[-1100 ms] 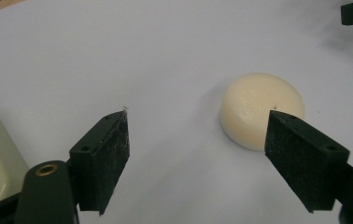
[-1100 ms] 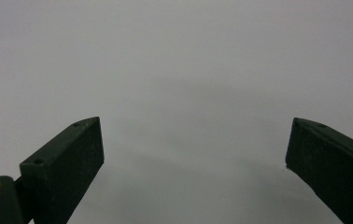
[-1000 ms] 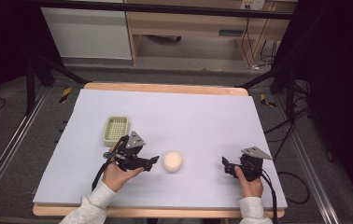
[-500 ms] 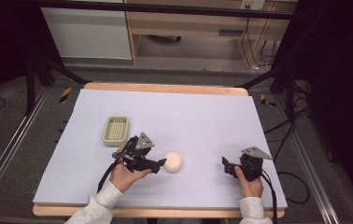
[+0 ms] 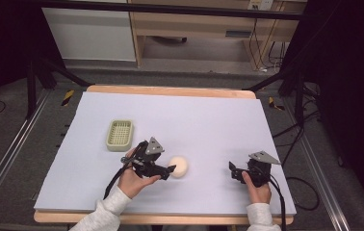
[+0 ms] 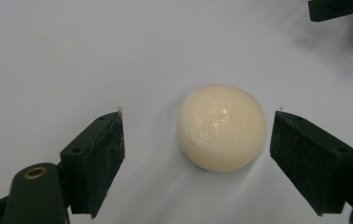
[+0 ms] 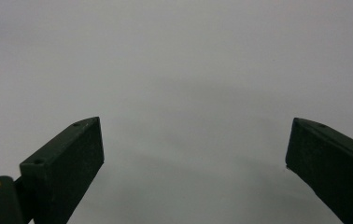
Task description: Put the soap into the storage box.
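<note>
A cream, rounded lump (image 5: 178, 166) like a bar of soap lies on the white table top (image 5: 209, 120), front of centre. My left gripper (image 5: 169, 169) reaches it from the left. In the left gripper view the lump (image 6: 221, 127) sits between the two black pads (image 6: 97, 158) with a gap on each side, nearer the right pad. The left gripper (image 6: 198, 116) is open and its jaws have just been opening. My right gripper (image 5: 232, 169) rests low at the front right, a hand's width from the lump. It (image 7: 193, 123) is open over bare table.
A small pale green slotted tray (image 5: 120, 133) stands behind and left of the left hand. The table's wooden front edge (image 5: 170, 219) runs just below both forearms. Dark frame posts and cables flank the table.
My left gripper has slid right up to the cream lump, and its jaws now stand on either side of it. The right gripper and the tray have not moved.
</note>
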A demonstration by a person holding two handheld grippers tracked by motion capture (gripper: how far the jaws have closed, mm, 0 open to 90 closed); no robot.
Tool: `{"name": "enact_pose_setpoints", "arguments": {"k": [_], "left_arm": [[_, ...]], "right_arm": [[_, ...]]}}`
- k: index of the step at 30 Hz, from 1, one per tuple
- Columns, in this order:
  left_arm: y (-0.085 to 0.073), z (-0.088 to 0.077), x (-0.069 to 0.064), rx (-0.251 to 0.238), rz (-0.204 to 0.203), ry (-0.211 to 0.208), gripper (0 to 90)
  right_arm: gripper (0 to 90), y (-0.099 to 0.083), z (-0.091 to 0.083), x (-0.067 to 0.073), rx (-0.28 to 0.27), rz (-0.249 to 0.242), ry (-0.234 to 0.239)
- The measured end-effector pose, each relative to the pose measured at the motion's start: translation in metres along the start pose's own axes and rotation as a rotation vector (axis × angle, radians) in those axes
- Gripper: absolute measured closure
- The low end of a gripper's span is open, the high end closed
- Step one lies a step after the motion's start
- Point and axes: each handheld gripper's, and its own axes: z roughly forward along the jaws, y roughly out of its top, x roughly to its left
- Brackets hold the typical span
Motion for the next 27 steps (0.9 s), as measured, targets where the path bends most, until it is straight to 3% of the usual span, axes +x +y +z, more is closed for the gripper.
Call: {"name": "enact_pose_setpoints", "arguments": {"k": [27], "left_arm": [[0.009,0.023,-0.014,0.051,0.026,-0.021,14.2]], "right_arm": [[4.6,0.0,0.0,0.0,0.0,-0.001,0.002]]}}
